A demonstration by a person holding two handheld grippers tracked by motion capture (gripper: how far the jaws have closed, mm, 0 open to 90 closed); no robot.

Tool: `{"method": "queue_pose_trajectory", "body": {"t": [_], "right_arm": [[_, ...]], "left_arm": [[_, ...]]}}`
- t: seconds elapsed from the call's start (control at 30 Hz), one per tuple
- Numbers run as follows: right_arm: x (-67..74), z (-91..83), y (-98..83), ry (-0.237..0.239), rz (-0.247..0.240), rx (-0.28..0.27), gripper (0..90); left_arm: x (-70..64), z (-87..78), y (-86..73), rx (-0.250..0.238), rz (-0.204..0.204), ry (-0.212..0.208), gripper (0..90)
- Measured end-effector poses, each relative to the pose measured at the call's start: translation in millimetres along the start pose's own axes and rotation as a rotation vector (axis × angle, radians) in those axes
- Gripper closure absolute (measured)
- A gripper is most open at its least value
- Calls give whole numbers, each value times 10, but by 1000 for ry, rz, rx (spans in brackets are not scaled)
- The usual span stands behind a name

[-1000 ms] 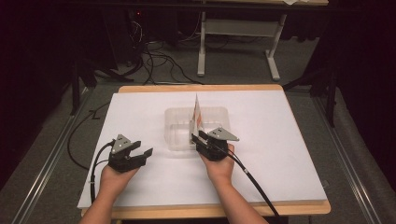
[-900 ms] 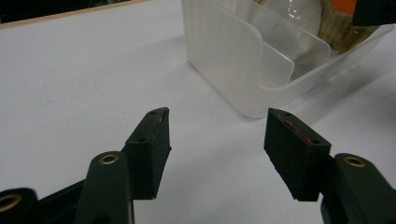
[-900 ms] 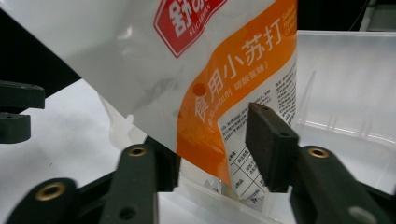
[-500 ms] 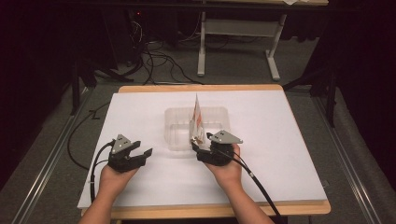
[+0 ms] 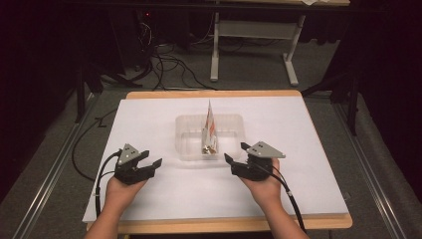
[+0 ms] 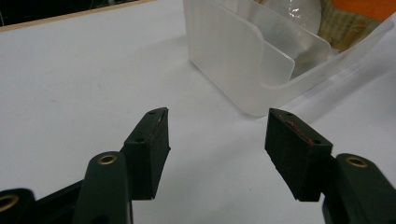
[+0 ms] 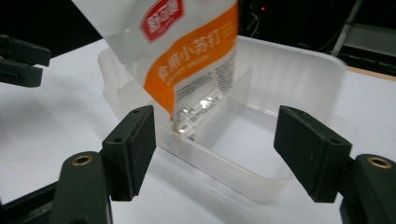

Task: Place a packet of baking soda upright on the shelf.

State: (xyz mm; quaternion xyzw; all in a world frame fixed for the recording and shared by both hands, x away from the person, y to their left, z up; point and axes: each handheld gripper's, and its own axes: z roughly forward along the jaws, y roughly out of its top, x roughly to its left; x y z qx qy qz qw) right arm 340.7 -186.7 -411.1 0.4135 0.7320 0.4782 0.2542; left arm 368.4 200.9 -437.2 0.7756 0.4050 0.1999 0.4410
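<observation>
Packet (image 5: 209,127) upright on its long axis in bin (image 5: 234,122), just ahead-left of right gripper (image 5: 235,153), jaws spread and empty; left gripper (image 5: 152,158) likewise agape, farther off.

Left gripper (image 5: 149,164): held low in the left hand (image 5: 119,191), jaws apart, nothing between them.
Right gripper (image 5: 235,154): in the right hand (image 5: 263,186), jaws just opened wide, gap empty.
Forearms: enter from below.

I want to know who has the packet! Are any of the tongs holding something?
No, nothing is held. The right tongs have just opened, empty, near the packet standing in the clear tub. The left tongs are open too.
</observation>
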Motion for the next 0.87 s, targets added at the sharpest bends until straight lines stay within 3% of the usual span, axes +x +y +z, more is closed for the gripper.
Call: {"method": "queue_pose_trajectory", "body": {"t": [0.17, 0.3, 0.43, 0.5, 0.6, 0.67, 0.87], "right_arm": [[-256, -319, -69, -60, -18, 0, 296], [-578, -637, -222, -158, -21, 14, 292], [-1004, -978, -568, -270, 23, 45, 301], [-1204, -1074, -681, -320, 59, 79, 301], [-1422, -1137, -767, -379, 141, 77, 309], [-1474, -1124, -801, -378, 168, 82, 311], [-1401, -1048, -785, -361, 147, 103, 312]], "left_arm": [[2, -4, -6, 3, 0, 2, 397], [1, -1, -13, 9, 3, 2, 394], [0, 12, -17, 16, 2, 5, 392], [-6, 22, -19, 19, 4, 8, 390], [-14, 37, -22, 27, 8, 14, 384], [-18, 37, -21, 23, 7, 16, 383], [-4, 22, -21, 17, -2, 14, 380]]}}
